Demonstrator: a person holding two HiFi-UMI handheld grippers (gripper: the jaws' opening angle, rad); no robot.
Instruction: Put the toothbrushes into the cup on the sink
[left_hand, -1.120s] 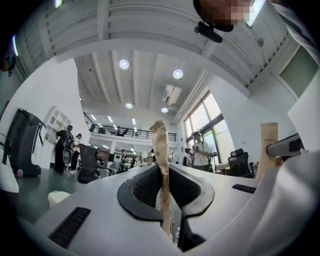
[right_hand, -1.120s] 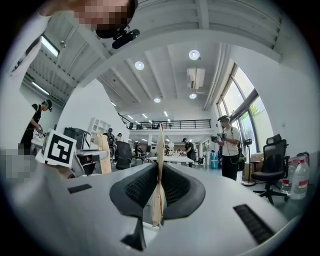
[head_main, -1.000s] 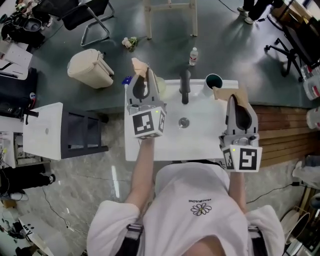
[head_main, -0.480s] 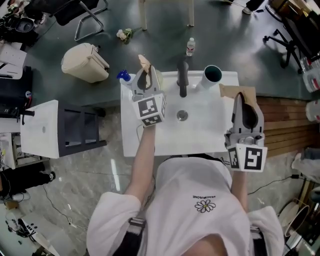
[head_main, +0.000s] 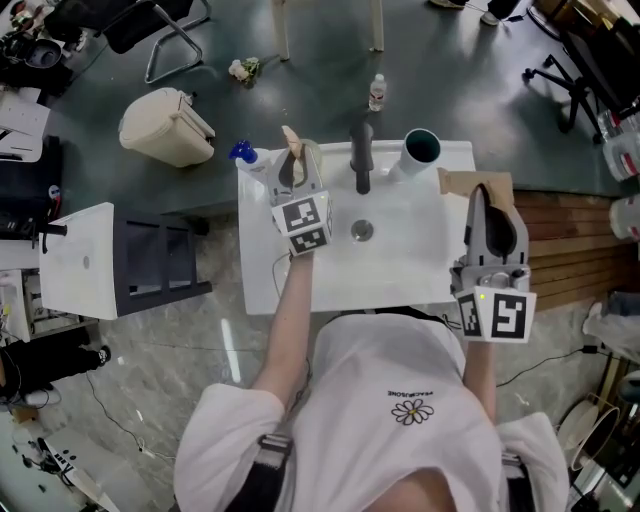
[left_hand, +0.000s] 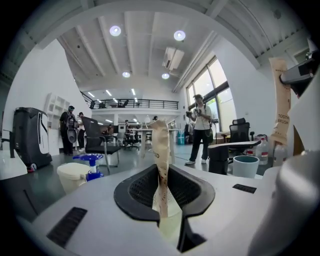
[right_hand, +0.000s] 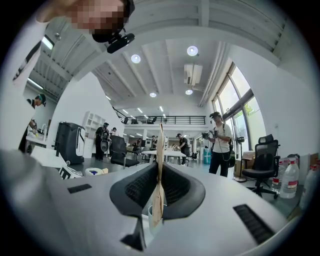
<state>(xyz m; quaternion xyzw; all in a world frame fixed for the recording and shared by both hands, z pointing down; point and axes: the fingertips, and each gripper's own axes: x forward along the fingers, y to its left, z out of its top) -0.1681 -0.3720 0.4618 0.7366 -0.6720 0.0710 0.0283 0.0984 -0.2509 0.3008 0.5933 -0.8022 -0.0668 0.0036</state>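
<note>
The white sink (head_main: 410, 275) has a teal-lined cup (head_main: 421, 150) at its back right corner. My left gripper (head_main: 292, 172) hangs over the sink's back left, shut on a paper-wrapped toothbrush (head_main: 291, 141) that sticks out past the jaws. In the left gripper view the gripper (left_hand: 161, 172) pinches this beige packet (left_hand: 161, 150), with the cup (left_hand: 245, 165) ahead to the right. My right gripper (head_main: 486, 222) stays over the sink's right edge, shut on another brown paper packet (head_main: 470, 184). The right gripper view shows that gripper (right_hand: 159, 175) holding its packet (right_hand: 160, 150) edge-on.
A black faucet (head_main: 361, 155) stands at the sink's back middle, above the drain (head_main: 361, 230). A blue pump bottle (head_main: 243, 153) sits at the back left corner. On the floor are a beige bin (head_main: 165, 125), a clear bottle (head_main: 376, 93) and a white side table (head_main: 85, 262).
My left gripper has sunk lower toward the sink's back left with its packet still held. The right gripper has stayed in place.
</note>
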